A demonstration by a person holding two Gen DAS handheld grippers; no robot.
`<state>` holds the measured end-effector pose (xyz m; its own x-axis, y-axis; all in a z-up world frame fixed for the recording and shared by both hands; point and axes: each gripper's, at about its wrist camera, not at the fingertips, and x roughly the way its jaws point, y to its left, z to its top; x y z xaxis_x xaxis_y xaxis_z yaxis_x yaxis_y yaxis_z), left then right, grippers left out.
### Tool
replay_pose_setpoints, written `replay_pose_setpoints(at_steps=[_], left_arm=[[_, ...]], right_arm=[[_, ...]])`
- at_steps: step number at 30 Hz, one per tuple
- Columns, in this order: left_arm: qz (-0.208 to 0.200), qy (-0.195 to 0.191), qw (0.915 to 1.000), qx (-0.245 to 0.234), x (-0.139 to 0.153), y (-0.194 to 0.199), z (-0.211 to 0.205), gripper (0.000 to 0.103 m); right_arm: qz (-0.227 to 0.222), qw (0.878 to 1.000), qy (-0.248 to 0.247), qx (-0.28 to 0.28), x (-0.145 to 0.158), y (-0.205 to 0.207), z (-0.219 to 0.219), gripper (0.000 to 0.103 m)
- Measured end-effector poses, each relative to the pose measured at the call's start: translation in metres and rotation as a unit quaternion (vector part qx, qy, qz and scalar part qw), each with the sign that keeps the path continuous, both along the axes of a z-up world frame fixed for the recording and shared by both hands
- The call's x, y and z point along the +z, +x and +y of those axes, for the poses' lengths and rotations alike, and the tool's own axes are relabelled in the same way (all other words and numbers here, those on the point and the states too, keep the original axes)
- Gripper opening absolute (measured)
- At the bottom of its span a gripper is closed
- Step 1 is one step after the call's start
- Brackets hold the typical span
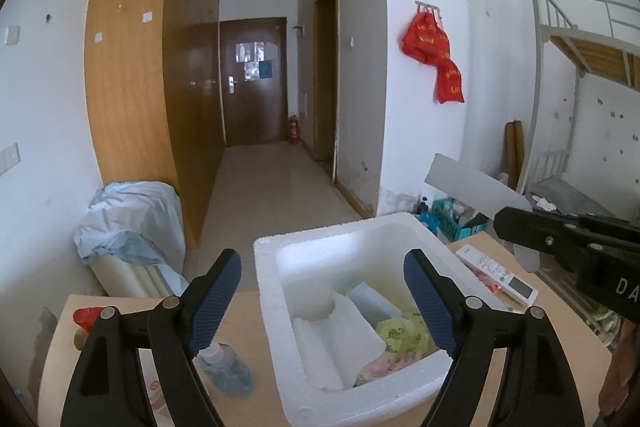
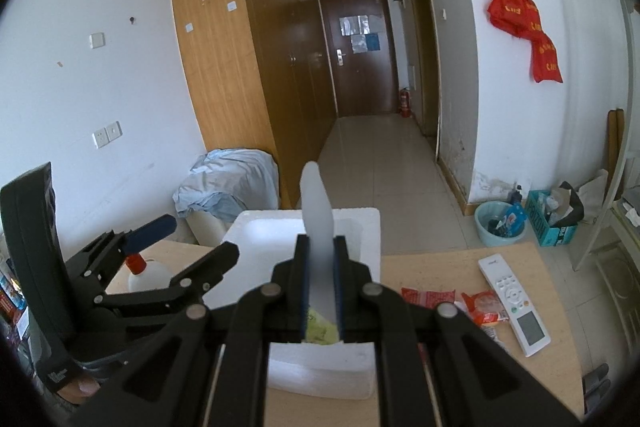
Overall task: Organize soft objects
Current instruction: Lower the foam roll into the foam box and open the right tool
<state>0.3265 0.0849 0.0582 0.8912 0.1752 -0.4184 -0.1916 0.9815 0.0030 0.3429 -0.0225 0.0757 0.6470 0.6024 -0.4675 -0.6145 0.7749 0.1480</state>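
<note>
A: Left wrist view first: what is being shown at the lower centre of the frame?

B: The left gripper (image 1: 324, 303) is being held with its jaws wide apart, nothing between them, over the near end of the white foam box (image 1: 268, 291) standing on the table (image 1: 260, 347). Soft things are lying inside the box: white foam wrap (image 1: 336, 343), a pale blue roll (image 1: 370, 301) and a yellow-green packet (image 1: 404, 333).

A: And the right gripper?

B: It is being seen at the right edge of that frame (image 1: 520, 227), and in the right wrist view (image 2: 320, 283) its jaws are clamped on a thin translucent white sheet (image 2: 318, 227). The sheet is being held on edge, its long axis running up and away from the jaws, towards the far rim of the box.

A: Which relation is the coming move judged to be turning on?

B: The sheet is being carried just above and slightly right of the box opening, with the box straight ahead and below the right jaws. The right hand is judged the nearer one for placing it; lowering it along its long axis into the box is probably being called for, the left jaws being free to steady the contents.

A: Anything else on the table?

B: A remote control (image 2: 516, 303) and red snack packets (image 2: 428, 297) are lying at lower right, apart from the box.
</note>
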Motion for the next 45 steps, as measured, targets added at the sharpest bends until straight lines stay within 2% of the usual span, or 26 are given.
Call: replay_pose_setpoints(at_steps=[8, 10, 15, 20, 24, 27, 33, 45], left_arm=[[-0.022, 0.0, 0.9997, 0.009, 0.015, -0.021, 0.002, 0.085], [-0.027, 0.0, 0.9995, 0.016, 0.016, -0.029, 0.005, 0.09], [-0.031, 0.008, 0.9988, 0.036, 0.02, -0.045, 0.014, 0.09], [-0.035, 0.001, 0.9978, 0.056, 0.025, -0.061, 0.029, 0.09], [-0.046, -0.001, 0.9964, 0.072, 0.028, -0.075, 0.038, 0.098], [-0.054, -0.002, 0.9946, 0.089, 0.029, -0.084, 0.046, 0.099], [-0.052, 0.0, 0.9939, 0.097, 0.03, -0.088, 0.053, 0.103], [-0.051, -0.008, 0.994, 0.096, 0.031, -0.089, 0.056, 0.103]], right_arm=[[0.004, 1.0, 0.003, 0.006, -0.001, 0.001, 0.0, 0.013], [0.006, 1.0, 0.004, 0.009, -0.002, 0.001, 0.001, 0.013], [0.009, 1.0, -0.001, 0.019, -0.004, -0.001, 0.009, 0.013], [0.015, 0.999, -0.009, 0.03, -0.009, -0.003, 0.02, 0.013], [0.022, 0.999, -0.011, 0.041, -0.013, -0.003, 0.03, 0.013], [0.027, 0.998, -0.013, 0.051, -0.016, -0.004, 0.038, 0.013], [0.032, 0.998, -0.022, 0.054, -0.022, -0.002, 0.048, 0.013], [0.038, 0.997, -0.036, 0.051, -0.03, 0.004, 0.054, 0.013]])
